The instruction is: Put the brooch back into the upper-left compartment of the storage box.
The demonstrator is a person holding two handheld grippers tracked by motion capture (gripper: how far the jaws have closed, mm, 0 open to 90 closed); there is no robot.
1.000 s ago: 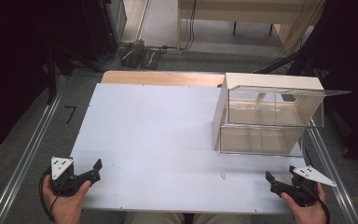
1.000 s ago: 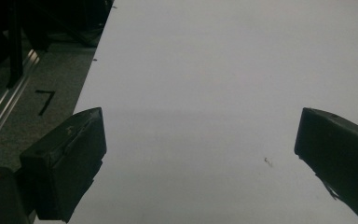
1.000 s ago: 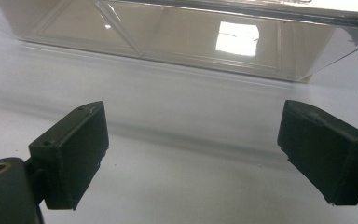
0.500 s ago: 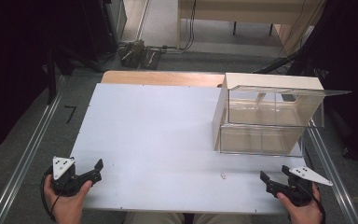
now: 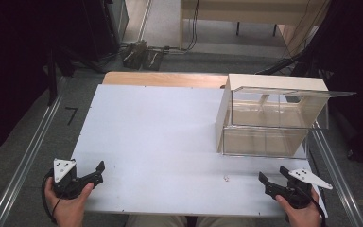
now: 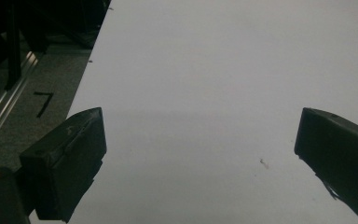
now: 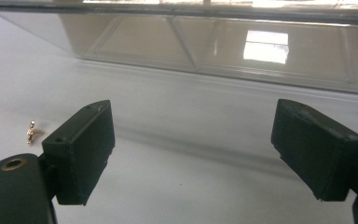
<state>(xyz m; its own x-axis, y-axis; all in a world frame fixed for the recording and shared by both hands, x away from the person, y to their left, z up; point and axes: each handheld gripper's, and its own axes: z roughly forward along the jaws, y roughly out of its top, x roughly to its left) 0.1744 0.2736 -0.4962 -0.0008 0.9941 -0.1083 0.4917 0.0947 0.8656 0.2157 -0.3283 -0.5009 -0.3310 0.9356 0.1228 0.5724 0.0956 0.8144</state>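
My left gripper (image 5: 98,171) rests at the near left corner of the white table (image 5: 160,127), held in a hand. Its jaws stand wide open over bare table (image 6: 198,121). Held in the other hand at the near right is my right gripper (image 5: 272,174), facing the clear box (image 5: 264,120). Its jaws (image 7: 191,109) are open with nothing between them, and they have just been closing a little. A tiny gold-coloured piece (image 5: 226,178) lies on the table to its left, outside the left jaw (image 7: 31,131).
The clear box has a cream frame (image 5: 274,82) and a lid that juts out to the right (image 5: 340,93). It stands at the table's right side. A metal rail (image 5: 26,156) runs along the floor on the left, and cables lie beyond the far edge.
My right gripper has shifted slightly to the left along the near edge. The left gripper has stayed where it was.
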